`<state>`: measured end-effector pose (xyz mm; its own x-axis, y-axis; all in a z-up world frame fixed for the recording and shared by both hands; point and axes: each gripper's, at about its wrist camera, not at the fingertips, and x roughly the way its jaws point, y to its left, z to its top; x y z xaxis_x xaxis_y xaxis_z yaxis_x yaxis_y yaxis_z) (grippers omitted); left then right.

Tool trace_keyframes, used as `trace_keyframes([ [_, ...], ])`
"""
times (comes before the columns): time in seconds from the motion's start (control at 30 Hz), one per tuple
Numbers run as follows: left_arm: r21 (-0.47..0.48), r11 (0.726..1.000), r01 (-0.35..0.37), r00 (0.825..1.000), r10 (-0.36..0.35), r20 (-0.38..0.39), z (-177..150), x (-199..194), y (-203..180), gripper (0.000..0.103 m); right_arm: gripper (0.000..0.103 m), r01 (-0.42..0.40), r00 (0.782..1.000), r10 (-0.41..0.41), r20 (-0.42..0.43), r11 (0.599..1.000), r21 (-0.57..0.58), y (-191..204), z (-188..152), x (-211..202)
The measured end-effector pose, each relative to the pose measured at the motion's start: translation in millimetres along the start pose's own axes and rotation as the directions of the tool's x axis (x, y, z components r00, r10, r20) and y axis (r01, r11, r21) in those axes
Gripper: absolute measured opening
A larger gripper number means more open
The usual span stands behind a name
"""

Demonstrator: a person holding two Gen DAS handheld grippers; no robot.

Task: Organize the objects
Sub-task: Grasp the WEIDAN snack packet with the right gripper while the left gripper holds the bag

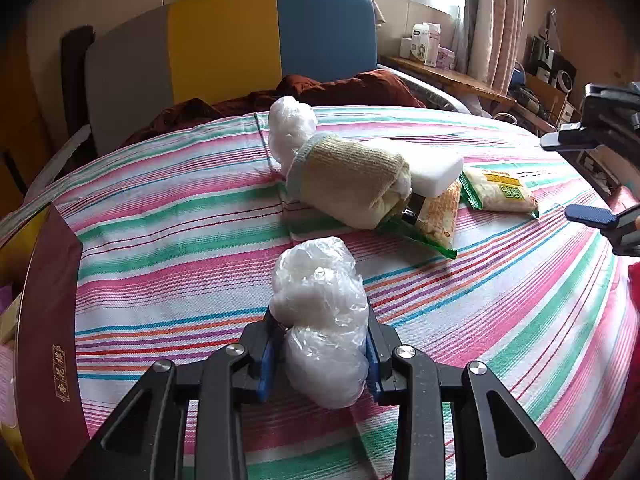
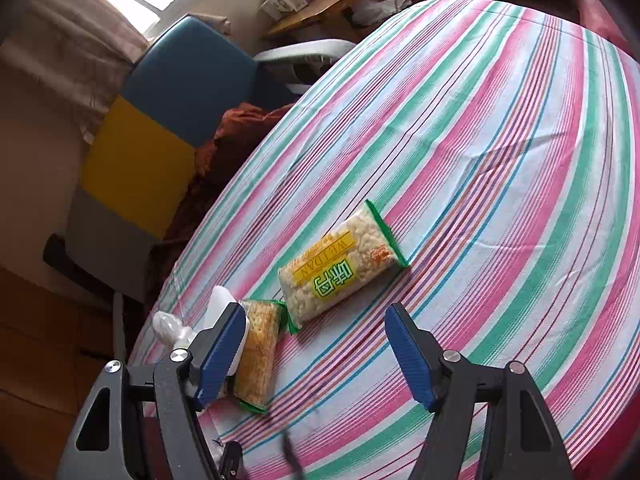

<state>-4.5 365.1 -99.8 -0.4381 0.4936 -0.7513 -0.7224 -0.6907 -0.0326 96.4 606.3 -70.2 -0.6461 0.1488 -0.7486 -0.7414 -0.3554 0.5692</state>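
My left gripper (image 1: 320,354) is shut on a clear plastic bag of white stuff (image 1: 320,320), held just above the striped bedsheet (image 1: 160,248). Beyond it lie a beige knit bundle (image 1: 352,178), a second plastic bag (image 1: 290,122), a white block (image 1: 434,168), a cracker packet (image 1: 438,216) and a green-edged snack packet (image 1: 498,192). My right gripper (image 2: 316,350) is open and empty, above the sheet, near the snack packet (image 2: 340,268) and cracker packet (image 2: 258,354). It also shows at the right edge of the left wrist view (image 1: 588,176).
A maroon box (image 1: 44,320) stands at the bed's left edge. A grey, yellow and blue headboard (image 1: 224,40) and a brown-red blanket (image 1: 352,88) are at the far end. A cluttered wooden shelf (image 1: 448,74) runs along the right wall.
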Motion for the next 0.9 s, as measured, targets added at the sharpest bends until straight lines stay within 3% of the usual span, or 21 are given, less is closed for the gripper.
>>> trace_keyframes([
  [0.23,-0.003,1.0,0.003,1.0,-0.003,0.004,-1,0,1,0.035,0.073,0.043,0.998,-0.048,-0.05,0.994,-0.1,16,-10,12],
  [0.33,-0.004,1.0,0.004,1.0,-0.004,0.004,-2,0,1,0.035,0.073,0.116,0.982,-0.141,-0.127,0.976,-0.186,23,-18,29],
  [0.4,-0.005,1.0,0.005,1.0,-0.005,0.003,-2,0,1,0.035,0.073,0.122,0.965,-0.187,-0.183,0.94,-0.318,40,-23,39],
  [0.47,-0.009,1.0,0.01,1.0,-0.01,0.002,-1,0,2,0.035,0.073,0.15,0.948,-0.262,-0.184,0.871,-0.468,59,-24,44],
  [0.53,-0.009,1.0,0.011,1.0,-0.011,0.002,-1,-1,2,0.035,0.073,0.142,0.934,-0.312,-0.176,0.775,-0.616,78,-21,49],
  [0.7,-0.014,1.0,0.018,1.0,-0.018,0.001,0,0,4,0.036,0.083,0.095,0.889,-0.445,-0.106,0.407,-0.909,100,-27,69],
  [0.8,-0.016,1.0,0.022,1.0,-0.022,0.001,0,0,5,0.036,0.084,0.063,0.872,-0.481,-0.092,0.298,-0.953,94,-22,83],
  [0.9,-0.016,1.0,0.023,1.0,-0.023,0.001,0,1,4,0.036,0.085,0.053,0.855,-0.514,-0.074,0.228,-0.972,86,-15,101],
])
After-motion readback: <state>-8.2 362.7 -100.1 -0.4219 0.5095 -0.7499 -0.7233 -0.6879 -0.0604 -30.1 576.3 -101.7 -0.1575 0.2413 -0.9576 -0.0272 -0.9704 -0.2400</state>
